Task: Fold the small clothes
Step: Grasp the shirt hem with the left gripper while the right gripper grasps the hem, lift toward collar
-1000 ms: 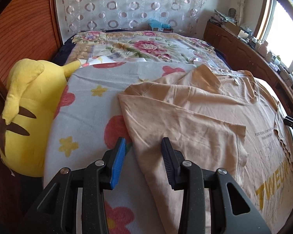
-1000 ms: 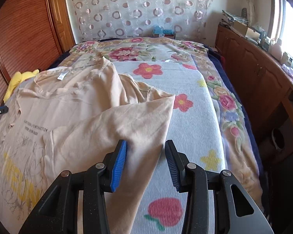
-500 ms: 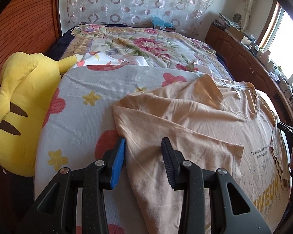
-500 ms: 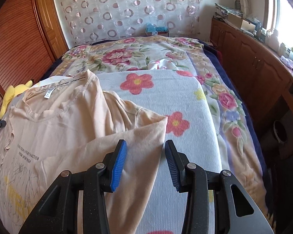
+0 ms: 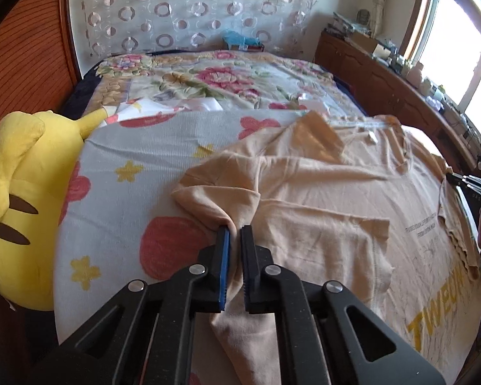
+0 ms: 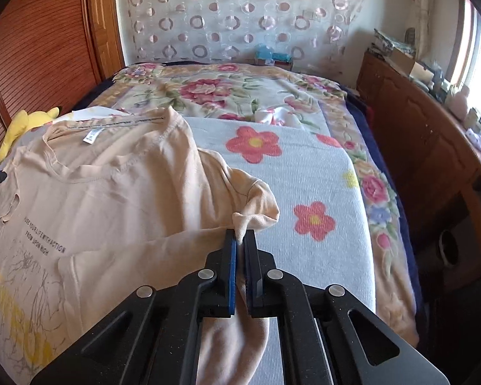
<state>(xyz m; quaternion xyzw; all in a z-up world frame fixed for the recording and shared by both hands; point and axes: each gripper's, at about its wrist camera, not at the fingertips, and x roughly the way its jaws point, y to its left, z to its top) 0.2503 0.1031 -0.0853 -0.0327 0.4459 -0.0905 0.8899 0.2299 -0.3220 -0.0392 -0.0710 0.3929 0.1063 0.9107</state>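
The fold was at its gripping step: the shirt lay print-up across the blanket on the bed, its two side edges gathered. The left gripper and right gripper were each nearly pressed together, pinching a bunched edge. Next, I judge, both must lift together and carry the cloth over evenly.

Peach T-shirt with yellow lettering, flowered grey blanket, yellow plush.
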